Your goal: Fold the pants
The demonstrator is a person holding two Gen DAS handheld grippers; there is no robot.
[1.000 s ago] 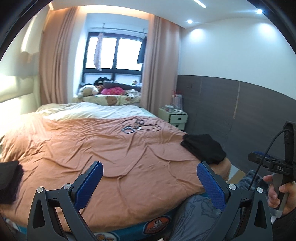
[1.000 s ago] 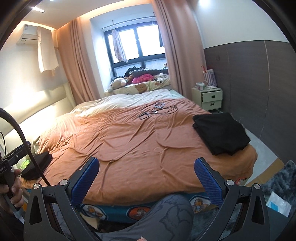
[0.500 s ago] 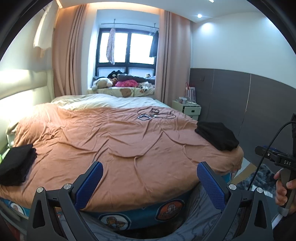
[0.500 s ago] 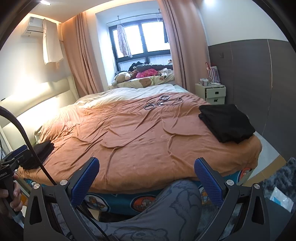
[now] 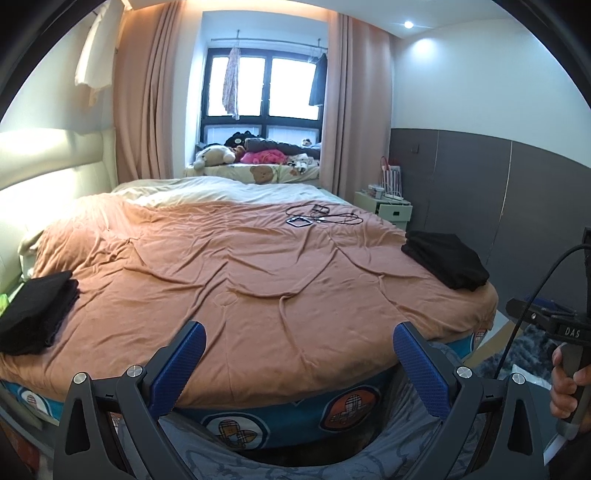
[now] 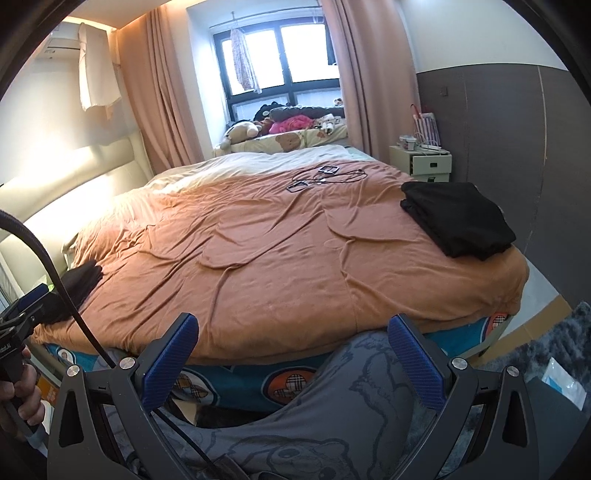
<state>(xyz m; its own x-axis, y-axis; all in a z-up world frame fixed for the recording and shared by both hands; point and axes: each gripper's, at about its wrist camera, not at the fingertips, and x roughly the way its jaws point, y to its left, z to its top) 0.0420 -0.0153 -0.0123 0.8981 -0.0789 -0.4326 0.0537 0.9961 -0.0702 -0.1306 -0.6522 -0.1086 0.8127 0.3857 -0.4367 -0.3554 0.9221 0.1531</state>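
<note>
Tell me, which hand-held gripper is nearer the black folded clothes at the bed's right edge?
Right. The right hand-held gripper faces the bed nearer the black folded clothes; the left hand-held gripper sits farther left.

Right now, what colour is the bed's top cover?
Orange-brown cover; right wrist view shows it best.

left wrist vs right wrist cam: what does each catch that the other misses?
Left wrist only: the right hand on its gripper handle and a lit ceiling spotlight. Right wrist only: the left hand on its handle, the wall air conditioner, and a white packet on the floor. Both: the orange bedspread, two folded black piles, the cables, and open blue-padded grippers.
</note>
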